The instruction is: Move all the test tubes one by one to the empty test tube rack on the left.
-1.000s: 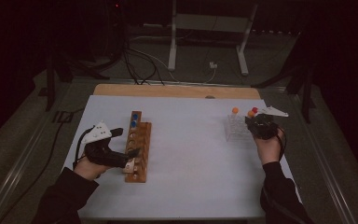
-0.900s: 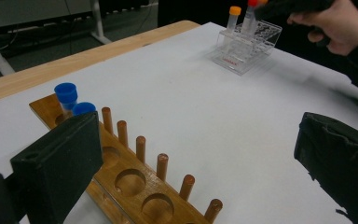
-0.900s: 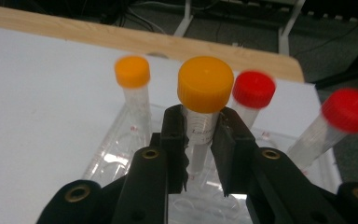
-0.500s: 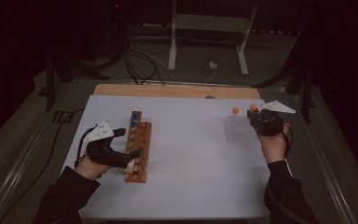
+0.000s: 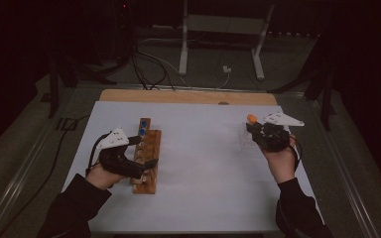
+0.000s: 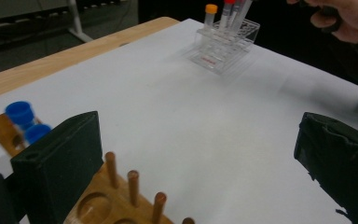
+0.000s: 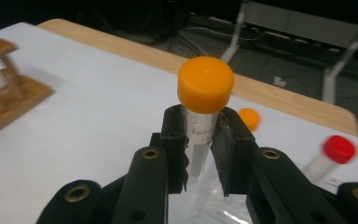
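my right hand-held gripper (image 7: 198,154) clamped on the orange-capped tube (image 7: 204,102), cap poking up above the jaws, tube lifted over the clear rack (image 6: 223,44) at the bench's right side, my left hand-held gripper (image 6: 191,154) wide open around the wooden rack (image 5: 146,158)

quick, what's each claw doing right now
Left claw: open, holding nothing, jaws beside the wooden tube rack.
Right claw: shut on the orange-capped clear plastic tube.

Dim room, lit table (image 5: 203,163)
Floor beyond falls near black — red-capped tube (image 7: 328,156) at 4 o'clock blurred, wooden rack (image 7: 4,88) at 9 soft.
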Demonstrator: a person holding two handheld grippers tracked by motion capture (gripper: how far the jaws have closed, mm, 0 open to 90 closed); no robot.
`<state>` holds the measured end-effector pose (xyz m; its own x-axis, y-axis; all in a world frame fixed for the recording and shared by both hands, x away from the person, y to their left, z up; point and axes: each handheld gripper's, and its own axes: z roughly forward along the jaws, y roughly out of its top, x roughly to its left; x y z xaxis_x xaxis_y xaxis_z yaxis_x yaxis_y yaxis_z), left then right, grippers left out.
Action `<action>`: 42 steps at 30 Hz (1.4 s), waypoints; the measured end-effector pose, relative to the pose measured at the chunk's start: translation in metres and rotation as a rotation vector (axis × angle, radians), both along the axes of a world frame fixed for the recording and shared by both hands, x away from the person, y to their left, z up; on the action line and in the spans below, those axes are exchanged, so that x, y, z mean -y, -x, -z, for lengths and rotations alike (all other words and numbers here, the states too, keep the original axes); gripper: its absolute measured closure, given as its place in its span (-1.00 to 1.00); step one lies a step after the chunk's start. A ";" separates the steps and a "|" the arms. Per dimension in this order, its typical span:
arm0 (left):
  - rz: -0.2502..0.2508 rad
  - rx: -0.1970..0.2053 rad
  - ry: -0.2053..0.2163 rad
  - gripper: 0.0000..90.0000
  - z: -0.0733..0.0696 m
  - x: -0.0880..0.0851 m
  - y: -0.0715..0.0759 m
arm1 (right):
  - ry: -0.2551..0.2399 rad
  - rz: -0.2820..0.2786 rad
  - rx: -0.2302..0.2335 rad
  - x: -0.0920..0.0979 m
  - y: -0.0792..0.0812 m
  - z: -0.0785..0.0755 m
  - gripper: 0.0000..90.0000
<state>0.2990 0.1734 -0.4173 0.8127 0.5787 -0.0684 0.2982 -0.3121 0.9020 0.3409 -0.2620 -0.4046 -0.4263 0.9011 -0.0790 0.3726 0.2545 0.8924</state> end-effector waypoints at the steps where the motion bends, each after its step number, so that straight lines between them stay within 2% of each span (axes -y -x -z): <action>1: 0.001 0.003 -0.005 -0.96 0.000 0.002 -0.001 | 0.004 -0.013 -0.002 -0.003 0.003 0.001 0.65; 13: 0.059 -0.016 -0.035 -0.96 -0.002 0.029 -0.007 | 0.025 -0.148 -0.033 -0.038 0.026 0.016 0.65; 18: 0.074 -0.009 -0.044 -0.95 -0.005 0.038 -0.006 | 0.039 -0.208 -0.050 -0.054 0.036 0.025 0.65; 24: 0.124 -0.002 -0.054 -0.95 -0.011 0.059 -0.002 | 0.041 -0.276 -0.070 -0.073 0.045 0.033 0.65; 33: 0.167 -0.012 -0.062 -0.93 -0.012 0.080 -0.003 | 0.044 -0.354 -0.081 -0.093 0.058 0.036 0.65; 38: 0.200 -0.010 -0.057 -0.83 -0.011 0.091 -0.003 | 0.048 -0.389 -0.085 -0.102 0.063 0.037 0.65; 40: 0.202 -0.004 -0.060 -0.65 -0.011 0.095 -0.002 | 0.045 -0.399 -0.091 -0.104 0.064 0.038 0.65; 42: 0.211 -0.002 -0.063 -0.60 -0.011 0.098 -0.002 | 0.051 -0.408 -0.089 -0.106 0.065 0.039 0.65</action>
<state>0.3012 0.0756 -0.4068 0.9163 0.3985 -0.0391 0.2219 -0.4241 0.8780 0.2755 -0.1556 -0.4433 -0.7543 0.6532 -0.0659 0.3073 0.4400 0.8437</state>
